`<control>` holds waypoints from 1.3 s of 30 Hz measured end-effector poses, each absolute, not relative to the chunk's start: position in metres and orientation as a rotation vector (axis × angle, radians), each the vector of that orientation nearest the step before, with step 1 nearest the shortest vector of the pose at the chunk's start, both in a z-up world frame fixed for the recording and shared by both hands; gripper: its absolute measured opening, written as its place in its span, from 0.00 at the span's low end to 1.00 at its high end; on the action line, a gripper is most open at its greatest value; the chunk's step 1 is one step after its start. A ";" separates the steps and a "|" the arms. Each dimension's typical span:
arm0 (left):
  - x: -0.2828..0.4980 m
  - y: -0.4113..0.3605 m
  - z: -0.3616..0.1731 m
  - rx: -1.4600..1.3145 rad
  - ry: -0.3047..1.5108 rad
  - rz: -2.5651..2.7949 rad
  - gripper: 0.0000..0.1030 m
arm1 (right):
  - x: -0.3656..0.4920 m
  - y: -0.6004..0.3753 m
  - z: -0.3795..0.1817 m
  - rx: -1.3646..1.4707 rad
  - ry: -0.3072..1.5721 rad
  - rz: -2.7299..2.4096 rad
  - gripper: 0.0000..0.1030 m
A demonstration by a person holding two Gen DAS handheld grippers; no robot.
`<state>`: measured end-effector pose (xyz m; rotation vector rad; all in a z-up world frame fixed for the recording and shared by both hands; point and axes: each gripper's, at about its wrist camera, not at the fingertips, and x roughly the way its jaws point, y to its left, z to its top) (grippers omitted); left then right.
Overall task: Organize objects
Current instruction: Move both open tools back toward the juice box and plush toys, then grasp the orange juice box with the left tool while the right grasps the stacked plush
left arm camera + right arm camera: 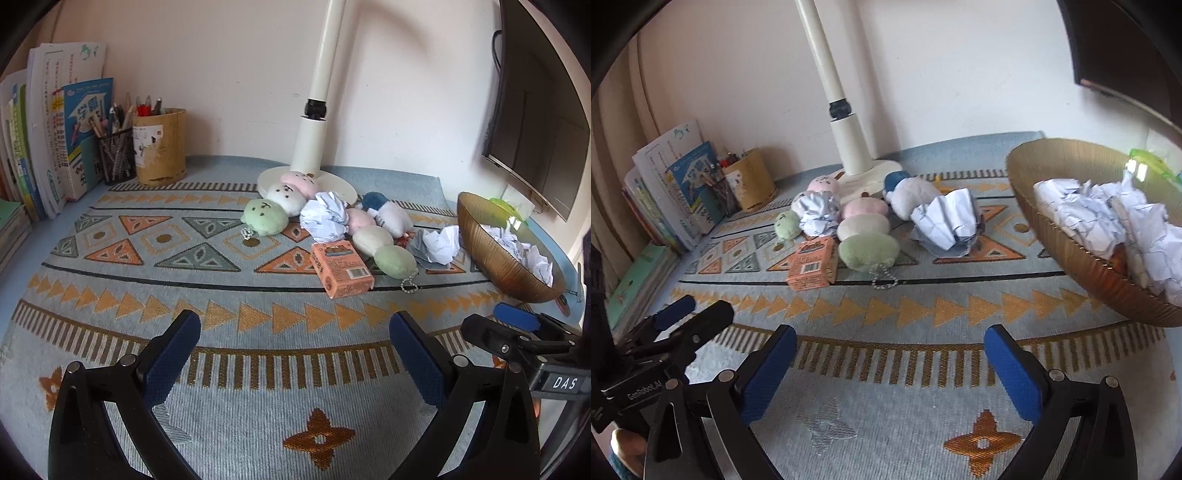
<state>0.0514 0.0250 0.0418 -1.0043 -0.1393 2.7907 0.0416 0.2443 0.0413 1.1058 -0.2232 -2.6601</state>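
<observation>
On the patterned mat lie two plush strings of pink, white and green balls point(373, 240) point(866, 230), an orange box point(341, 267) point(812, 267), a blue-and-white plush point(388, 216) point(908, 195) and two crumpled paper balls point(325, 218) point(945, 223). A brown bowl point(491, 254) point(1071, 236) at the right holds crumpled paper. My left gripper point(295, 332) stands open over bare mat, well short of the pile. The right gripper point(890, 347) is open too, with nothing between its fingers. Each gripper shows at the edge of the other's view.
A white lamp point(317, 133) point(849, 147) stands on its base behind the toys. Books point(55, 140) and two pen holders point(159, 147) fill the back left corner. A dark monitor point(535, 122) hangs at the right. A person's fingertip point(626, 445) shows low left.
</observation>
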 end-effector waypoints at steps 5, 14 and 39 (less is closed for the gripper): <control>0.038 0.029 0.053 -1.063 -0.173 2.498 0.99 | 0.028 0.247 0.050 1.206 -0.261 -2.507 0.98; -0.034 0.050 0.036 -1.187 -0.080 2.485 0.86 | -0.052 0.237 0.052 1.304 -0.344 -2.404 0.80; 0.022 0.033 0.037 -1.202 -0.159 2.471 0.39 | -0.012 0.221 0.051 1.293 -0.183 -2.478 0.47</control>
